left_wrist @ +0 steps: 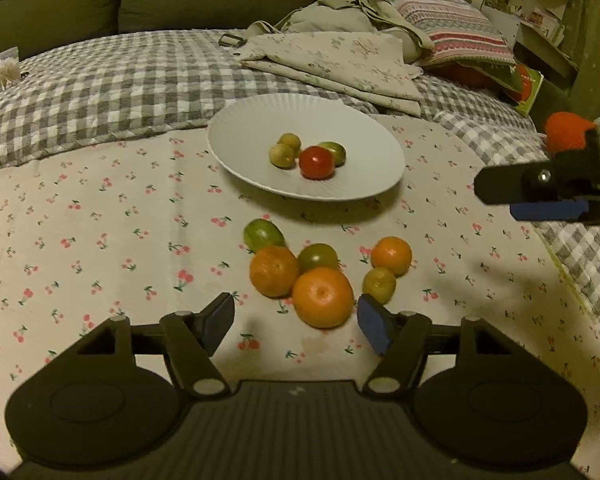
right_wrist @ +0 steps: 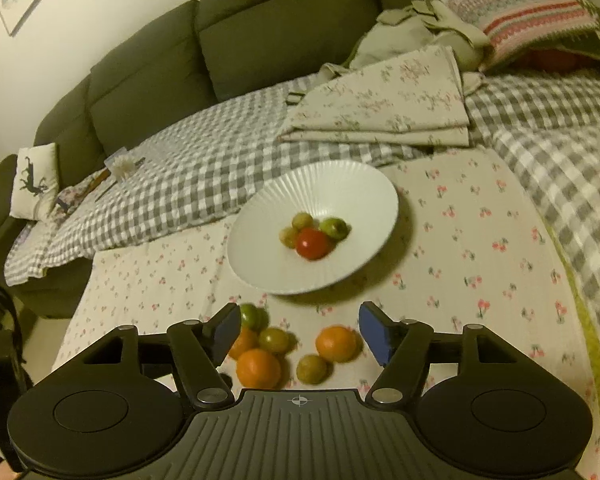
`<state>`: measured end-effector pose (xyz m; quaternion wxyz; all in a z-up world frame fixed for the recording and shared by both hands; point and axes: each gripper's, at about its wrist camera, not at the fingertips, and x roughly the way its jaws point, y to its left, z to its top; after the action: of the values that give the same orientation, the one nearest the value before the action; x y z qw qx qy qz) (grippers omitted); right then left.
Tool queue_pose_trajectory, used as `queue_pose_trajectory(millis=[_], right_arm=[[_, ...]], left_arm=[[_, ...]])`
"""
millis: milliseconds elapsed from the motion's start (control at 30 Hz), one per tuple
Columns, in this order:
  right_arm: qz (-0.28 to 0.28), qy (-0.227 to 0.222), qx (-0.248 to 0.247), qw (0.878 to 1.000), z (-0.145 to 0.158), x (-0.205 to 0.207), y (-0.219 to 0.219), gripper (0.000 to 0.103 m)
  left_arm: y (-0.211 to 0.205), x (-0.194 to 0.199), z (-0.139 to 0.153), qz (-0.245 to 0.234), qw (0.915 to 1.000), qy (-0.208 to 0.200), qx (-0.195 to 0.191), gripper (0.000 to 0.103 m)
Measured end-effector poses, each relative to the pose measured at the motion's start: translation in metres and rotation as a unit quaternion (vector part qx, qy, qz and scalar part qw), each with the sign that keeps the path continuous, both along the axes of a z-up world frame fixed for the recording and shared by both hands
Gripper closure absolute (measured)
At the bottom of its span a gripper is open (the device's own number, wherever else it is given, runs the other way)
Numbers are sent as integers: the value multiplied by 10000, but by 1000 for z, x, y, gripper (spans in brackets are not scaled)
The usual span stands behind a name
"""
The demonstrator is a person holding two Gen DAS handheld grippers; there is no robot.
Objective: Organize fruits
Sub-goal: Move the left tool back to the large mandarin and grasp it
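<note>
A white ribbed plate point(left_wrist: 260, 120) point(right_wrist: 340, 188) on the cherry-print cloth holds a red fruit point(left_wrist: 317, 162) point(right_wrist: 313, 243) and three small green-yellow ones. In front of it lie three oranges, the largest point(left_wrist: 322, 297) point(right_wrist: 258, 368) nearest, and three green fruits point(left_wrist: 262, 233). My left gripper point(left_wrist: 296, 322) is open and empty, low over the cloth, with the large orange just ahead between its blue pads. My right gripper point(right_wrist: 296, 336) is open and empty above the loose fruits; it shows at the right edge of the left wrist view point(left_wrist: 540, 196).
Folded floral cloths point(left_wrist: 340, 64) point(right_wrist: 384, 108), a beige bag and a striped pillow point(left_wrist: 448, 24) lie behind the plate. A grey checked blanket point(left_wrist: 100, 88) covers the rest. A dark green sofa back point(right_wrist: 160, 64) stands behind.
</note>
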<state>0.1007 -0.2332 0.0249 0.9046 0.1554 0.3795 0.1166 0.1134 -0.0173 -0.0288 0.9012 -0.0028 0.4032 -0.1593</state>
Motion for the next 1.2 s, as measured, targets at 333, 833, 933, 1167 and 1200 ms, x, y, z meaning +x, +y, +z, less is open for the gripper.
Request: queue_pose_trajectory(millis=[333, 833, 933, 1167, 1200], right_arm=[[-75, 360, -2, 9993, -18, 0, 2, 15], [-154, 478, -95, 9987, -26, 4, 2, 14], [-156, 495, -130, 9986, -27, 5, 3, 14], [-170, 552, -268, 9980, -36, 9, 5, 14], [-185, 555, -283, 9979, -37, 9, 5, 14]], left_arm=[[-12, 3, -15, -129, 9999, -54, 29, 29], [-18, 14, -36, -76, 10000, 30, -3, 40], [-20, 15, -36, -97, 9999, -29, 6, 48], [-18, 16, -37, -161, 9998, -21, -118, 64], [-18, 15, -36, -171, 9997, 4, -151, 64]])
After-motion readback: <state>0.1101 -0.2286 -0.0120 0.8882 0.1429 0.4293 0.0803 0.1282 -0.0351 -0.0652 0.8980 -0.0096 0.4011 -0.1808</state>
